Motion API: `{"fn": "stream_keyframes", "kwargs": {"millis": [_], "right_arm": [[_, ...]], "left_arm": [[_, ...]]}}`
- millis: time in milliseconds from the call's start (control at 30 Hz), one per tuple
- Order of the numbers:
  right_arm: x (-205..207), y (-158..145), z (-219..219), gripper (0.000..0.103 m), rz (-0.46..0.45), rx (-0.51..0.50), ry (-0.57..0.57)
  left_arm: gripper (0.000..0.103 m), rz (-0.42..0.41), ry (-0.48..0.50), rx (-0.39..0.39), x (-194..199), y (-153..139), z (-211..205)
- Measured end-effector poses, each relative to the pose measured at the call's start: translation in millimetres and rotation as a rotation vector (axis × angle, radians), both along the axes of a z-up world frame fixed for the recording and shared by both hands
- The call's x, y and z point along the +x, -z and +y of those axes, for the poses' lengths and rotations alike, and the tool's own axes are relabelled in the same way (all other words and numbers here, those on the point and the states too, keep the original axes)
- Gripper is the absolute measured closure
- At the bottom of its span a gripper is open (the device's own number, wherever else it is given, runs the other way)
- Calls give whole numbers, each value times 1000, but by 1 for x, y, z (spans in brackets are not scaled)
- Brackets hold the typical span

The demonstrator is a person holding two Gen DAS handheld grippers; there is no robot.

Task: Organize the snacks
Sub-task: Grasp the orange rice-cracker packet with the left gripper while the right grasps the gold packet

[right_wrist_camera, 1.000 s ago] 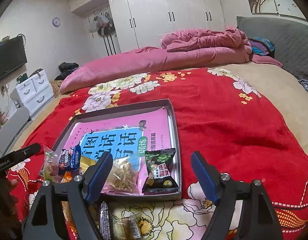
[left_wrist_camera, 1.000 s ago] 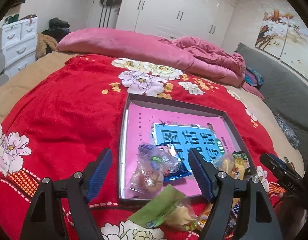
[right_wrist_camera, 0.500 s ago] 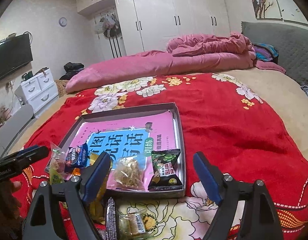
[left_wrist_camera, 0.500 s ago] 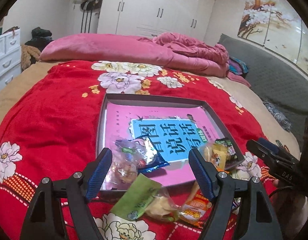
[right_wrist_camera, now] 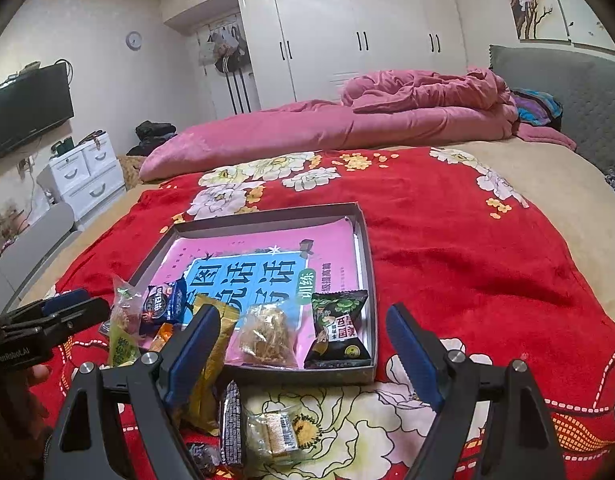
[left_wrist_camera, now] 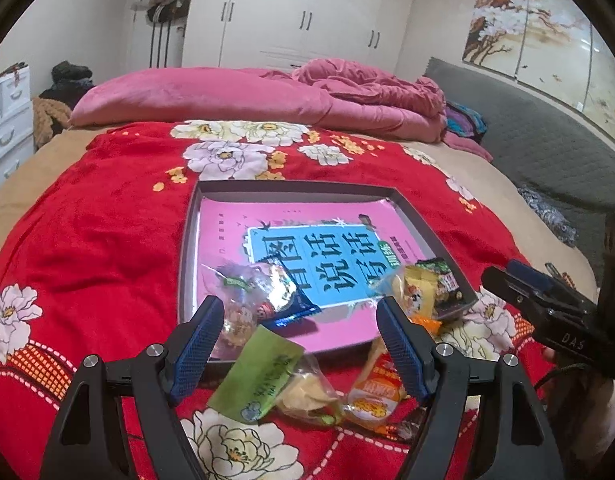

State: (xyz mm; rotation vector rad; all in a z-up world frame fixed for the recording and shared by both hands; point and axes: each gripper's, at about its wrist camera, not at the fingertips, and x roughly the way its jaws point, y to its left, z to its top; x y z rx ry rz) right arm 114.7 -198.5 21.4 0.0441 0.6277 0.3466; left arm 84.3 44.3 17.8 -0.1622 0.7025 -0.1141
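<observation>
A grey shallow tray (left_wrist_camera: 189, 240) (right_wrist_camera: 365, 240) lined with a pink and blue booklet lies on the red flowered blanket. Inside it sit a dark green packet (right_wrist_camera: 339, 328), a clear bag of brown snack (right_wrist_camera: 265, 336), a blue cookie pack (right_wrist_camera: 165, 304) and a clear candy bag (left_wrist_camera: 247, 300). In front of the tray lie a green-labelled bag (left_wrist_camera: 267, 376), an orange packet (left_wrist_camera: 377, 396), a black bar (right_wrist_camera: 231, 424) and a small clear-wrapped sweet (right_wrist_camera: 279, 432). My left gripper (left_wrist_camera: 299, 344) hovers open above the green-labelled bag. My right gripper (right_wrist_camera: 303, 352) stands open over the tray's near edge, holding nothing.
A rolled pink quilt (left_wrist_camera: 227, 96) lies across the far side of the bed. White drawers (right_wrist_camera: 87, 172) and a wall television (right_wrist_camera: 27, 112) stand to the left, wardrobes behind. A grey padded headboard (left_wrist_camera: 547, 140) runs along the right.
The left gripper's view has swung left and rolled level, so the tray sits more central and the loose packets show between its fingers. The right gripper has barely moved and stays open.
</observation>
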Motion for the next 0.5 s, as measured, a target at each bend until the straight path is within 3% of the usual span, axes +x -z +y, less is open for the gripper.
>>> {"fn": "stream_keyframes", "kwargs": {"millis": [500], "right_arm": [[-14,-3,0,18,2,-2,-40]], "left_arm": [[23,35,84,51,-13,7,-24]]}}
